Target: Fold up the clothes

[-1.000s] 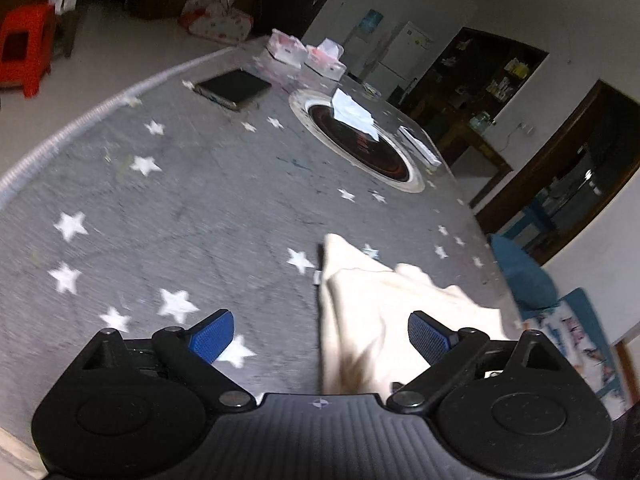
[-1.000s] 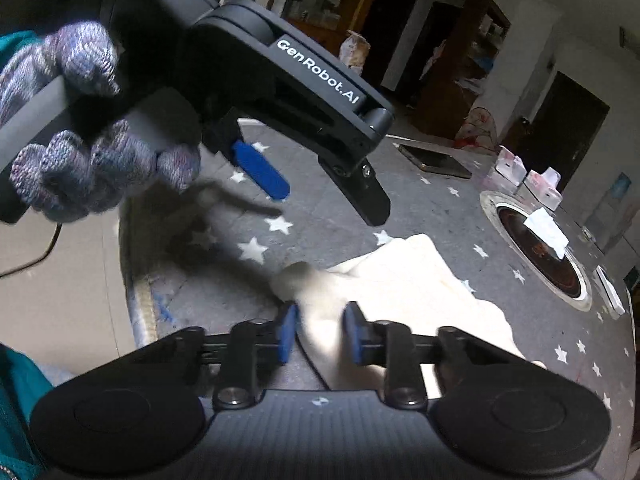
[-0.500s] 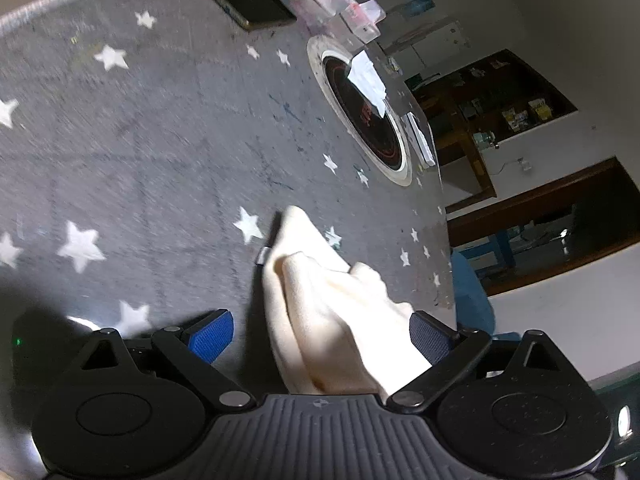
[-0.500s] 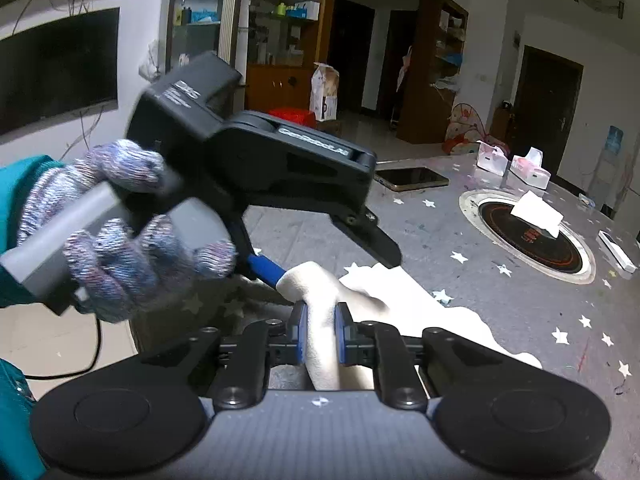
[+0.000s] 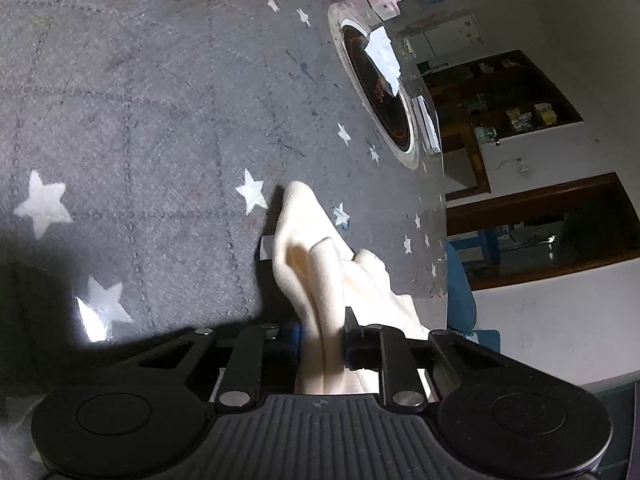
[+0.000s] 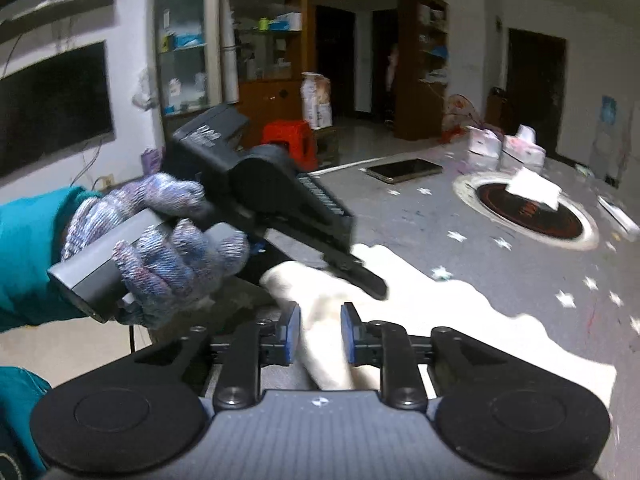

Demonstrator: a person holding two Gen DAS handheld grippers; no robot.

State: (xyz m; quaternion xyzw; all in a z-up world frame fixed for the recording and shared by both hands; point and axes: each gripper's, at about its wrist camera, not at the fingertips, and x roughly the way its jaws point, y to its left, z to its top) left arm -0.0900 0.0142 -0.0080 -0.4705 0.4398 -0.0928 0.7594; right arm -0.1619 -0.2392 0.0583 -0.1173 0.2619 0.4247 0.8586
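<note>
A cream garment (image 5: 320,264) lies bunched on a grey star-patterned table cover (image 5: 140,120). My left gripper (image 5: 322,340) is shut on a thick fold of the garment at its near edge. In the right wrist view the garment (image 6: 440,320) spreads to the right over the cover. My right gripper (image 6: 320,332) is shut on another fold of the garment close beside the left gripper, its pads a cloth's thickness apart. The left gripper's black body (image 6: 280,208), held by a gloved hand (image 6: 160,232), crosses just above the cloth.
A round dark hotplate (image 6: 528,212) with a white paper on it sits in the table's middle. A phone (image 6: 404,170) and two tissue packs (image 6: 504,148) lie at the far side. A red stool (image 6: 292,144) stands on the floor beyond. The table edge is near me.
My left gripper has come down on the garment and closed on a fold; it was open before. My right gripper kept its hold, and its pads now stand slightly wider apart on the cloth.
</note>
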